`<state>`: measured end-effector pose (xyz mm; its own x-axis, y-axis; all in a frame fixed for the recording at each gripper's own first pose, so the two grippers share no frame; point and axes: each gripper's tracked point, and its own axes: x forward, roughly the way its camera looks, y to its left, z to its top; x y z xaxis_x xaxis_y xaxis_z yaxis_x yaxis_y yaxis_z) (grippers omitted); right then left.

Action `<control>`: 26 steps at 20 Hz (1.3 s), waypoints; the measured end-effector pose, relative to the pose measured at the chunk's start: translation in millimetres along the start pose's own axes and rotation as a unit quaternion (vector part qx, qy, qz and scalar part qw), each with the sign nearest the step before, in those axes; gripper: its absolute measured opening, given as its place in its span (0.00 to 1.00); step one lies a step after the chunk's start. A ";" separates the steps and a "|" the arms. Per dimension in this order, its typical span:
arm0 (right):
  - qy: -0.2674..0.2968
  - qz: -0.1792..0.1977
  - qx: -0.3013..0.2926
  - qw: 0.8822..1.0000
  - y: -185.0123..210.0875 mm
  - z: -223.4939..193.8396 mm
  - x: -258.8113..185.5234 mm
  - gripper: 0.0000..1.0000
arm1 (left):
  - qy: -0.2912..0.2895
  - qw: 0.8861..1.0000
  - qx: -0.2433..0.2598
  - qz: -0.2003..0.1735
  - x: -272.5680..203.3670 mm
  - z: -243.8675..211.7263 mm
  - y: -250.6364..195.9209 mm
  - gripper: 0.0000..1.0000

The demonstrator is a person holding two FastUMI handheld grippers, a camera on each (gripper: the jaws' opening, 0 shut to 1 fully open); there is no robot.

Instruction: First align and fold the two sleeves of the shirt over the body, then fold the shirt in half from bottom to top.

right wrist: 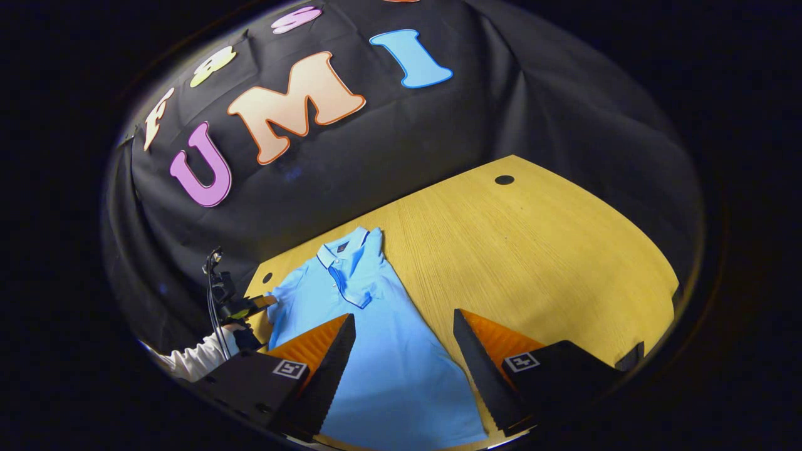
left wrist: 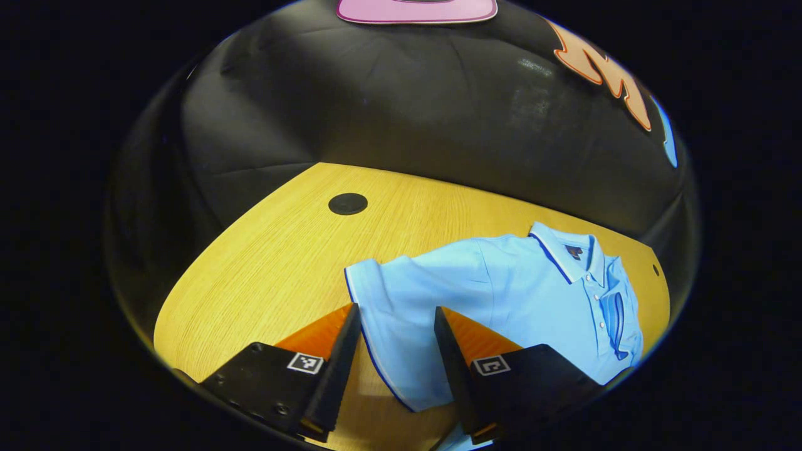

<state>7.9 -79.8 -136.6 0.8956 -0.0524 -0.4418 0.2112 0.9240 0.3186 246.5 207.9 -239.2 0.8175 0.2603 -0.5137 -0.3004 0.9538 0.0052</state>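
Table: wood top, fills lower half of both views; booth wall behind, upper half. Much bare wood at centre and right of right gripper view, and at left and centre of left gripper view. Room to swing on those sides. Far edge meets the wall just beyond the collar; little slack there.

Shirt: flat on table, lower centre-left of right gripper view, collar toward the wall. In left gripper view, lies lower right, collar at right.

Judged step: sleeve folding, first part. One sleeve spread out flat toward the bare wood, lower centre of left gripper view, not yet over the body. Other side, at far right of left gripper view, looks already turned in over the placket; hard to be sure. Bottom-to-top fold not yet begun.

Left gripper: wide open, nothing held, fingers either side of the spread sleeve's hem; contact with the cloth cannot be told. Seen also at left edge of right gripper view, hand and sleeve behind it.

Right gripper: wide open, empty, fingers astride the shirt's lower body, above it as far as can be told.

Next move, judged: lower left gripper, pinch sleeve edge, carry across to body, line up with the other side.

Small: dark round cap in the wood, upper centre-left of left gripper view, well apart from the shirt.
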 end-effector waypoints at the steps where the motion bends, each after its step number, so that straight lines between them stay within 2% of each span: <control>1: -0.001 -0.001 -0.001 1.000 -0.8 1.5 -1.7 0.92 | 0.001 1.000 0.006 0.006 0.4 0.5 4.6 0.58; 2: -0.003 0.000 0.000 1.000 -0.6 2.7 -2.1 0.92 | -0.005 1.000 0.002 -0.001 -1.5 6.5 4.5 0.47; 3: -0.004 0.000 0.000 1.000 -0.6 3.4 -3.0 0.98 | -0.004 1.000 -0.001 -0.008 -0.8 6.6 2.8 0.36; 4: -0.004 0.000 0.000 1.000 -1.1 3.5 -2.9 0.92 | -0.004 1.000 -0.004 -0.015 -4.1 6.1 1.6 0.22; 5: -0.003 -0.001 -0.001 1.000 -2.4 3.1 -3.1 0.92 | -0.005 1.000 -0.004 -0.016 -4.2 7.0 -0.3 0.08; 7: -0.005 -0.001 -0.005 1.000 -2.1 4.1 -4.7 0.92 | -0.002 1.000 -0.007 -0.017 -4.2 3.9 -4.9 0.00; 8: -0.006 -0.002 -0.008 1.000 -2.7 4.5 -5.6 0.98 | -0.003 1.000 -0.011 -0.019 -5.8 4.8 -7.9 0.00; 11: -0.006 -0.002 -0.015 1.000 -4.6 2.2 -6.3 0.98 | -0.025 0.999 0.000 -0.027 -17.2 23.4 -16.1 0.00; 17: -0.001 0.009 -0.012 1.000 -3.5 -2.0 -5.0 0.98 | -0.063 0.992 0.056 -0.096 -48.9 59.3 -98.5 0.00; 23: 0.007 0.027 -0.009 1.000 -6.4 -5.6 -2.3 0.98 | -0.060 0.981 0.110 -0.146 -56.9 43.7 -195.7 0.00; 26: 0.007 0.036 -0.008 0.999 -10.0 -2.8 -2.5 0.98 | -0.036 0.976 0.129 -0.170 -57.5 20.4 -233.4 0.02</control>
<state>2.5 -87.9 -141.0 0.9030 0.0196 -0.4292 0.1396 0.9313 0.3364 279.6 -26.6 -193.3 0.8834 -0.0771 -0.4622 0.1206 0.9906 0.0652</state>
